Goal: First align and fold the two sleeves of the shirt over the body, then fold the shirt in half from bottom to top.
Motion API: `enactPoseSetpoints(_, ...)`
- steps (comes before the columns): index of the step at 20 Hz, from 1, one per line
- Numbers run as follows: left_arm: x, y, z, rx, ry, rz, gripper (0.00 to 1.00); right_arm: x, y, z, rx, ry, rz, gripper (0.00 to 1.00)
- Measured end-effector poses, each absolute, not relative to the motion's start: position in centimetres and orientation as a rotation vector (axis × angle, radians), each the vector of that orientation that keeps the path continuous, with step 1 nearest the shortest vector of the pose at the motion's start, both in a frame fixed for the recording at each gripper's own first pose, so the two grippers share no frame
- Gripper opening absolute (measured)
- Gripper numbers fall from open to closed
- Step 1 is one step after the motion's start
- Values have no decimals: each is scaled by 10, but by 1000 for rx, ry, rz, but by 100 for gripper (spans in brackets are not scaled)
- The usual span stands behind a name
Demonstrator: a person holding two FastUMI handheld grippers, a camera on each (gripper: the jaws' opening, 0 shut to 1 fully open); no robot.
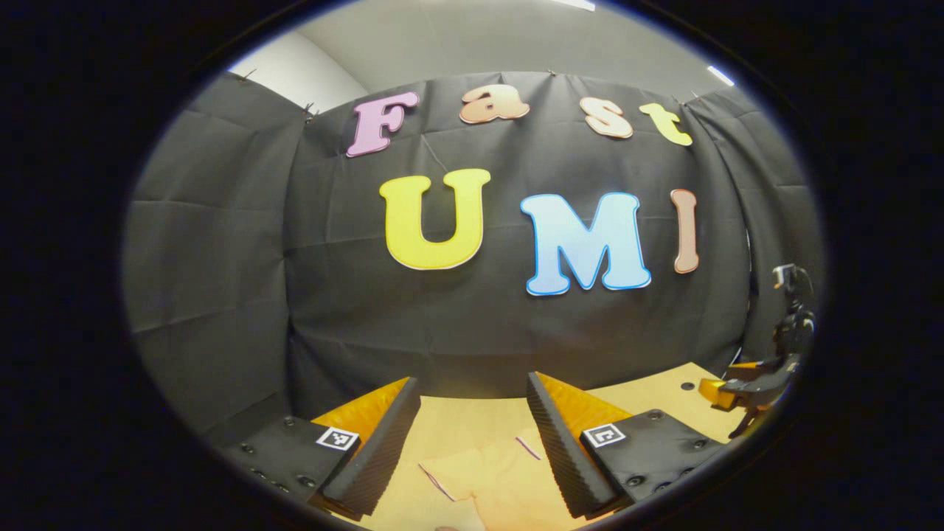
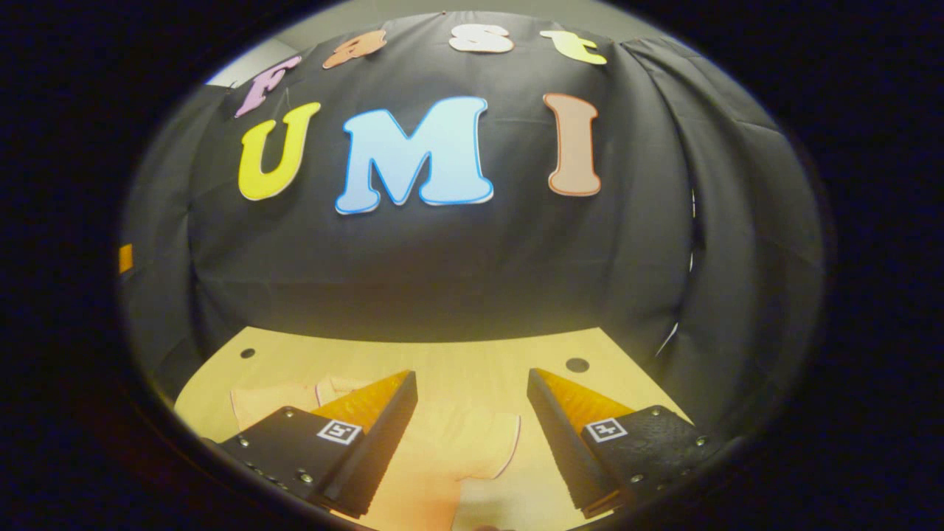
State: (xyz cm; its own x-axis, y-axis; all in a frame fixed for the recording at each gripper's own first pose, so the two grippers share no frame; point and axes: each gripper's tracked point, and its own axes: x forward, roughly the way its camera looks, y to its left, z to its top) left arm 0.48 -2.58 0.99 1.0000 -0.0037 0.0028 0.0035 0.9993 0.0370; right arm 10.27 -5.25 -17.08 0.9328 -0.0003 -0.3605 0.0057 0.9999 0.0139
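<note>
A pale peach shirt [image 2: 442,442] lies flat on the light wooden table [image 2: 472,354]. Its short right sleeve [image 2: 490,442] spreads out between my right gripper's fingers, and the collar [image 2: 335,385] shows past the left finger. My right gripper [image 2: 472,398] hovers open above the shirt, holding nothing. In the left gripper view the shirt's left sleeve [image 1: 472,472] lies below my open left gripper [image 1: 472,402], which grips nothing. The other gripper [image 1: 745,391] shows far right in that view, over the table's edge.
The black cloth wall stands close behind the table [image 1: 664,391] on all sides. Two small round holes [image 2: 577,364] sit in the tabletop near its far edge. Bare tabletop lies beyond the shirt's collar.
</note>
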Motion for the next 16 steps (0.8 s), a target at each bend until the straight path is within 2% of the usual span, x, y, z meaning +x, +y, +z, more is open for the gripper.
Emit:
enactPoseSetpoints(8,-4,-8,4,45,20,67,94,124,-82,-295,9,612,-46,95)
enactPoseSetpoints(16,-6,3,3,69,35,114,94,129,-92,-363,-4,760,-65,95)
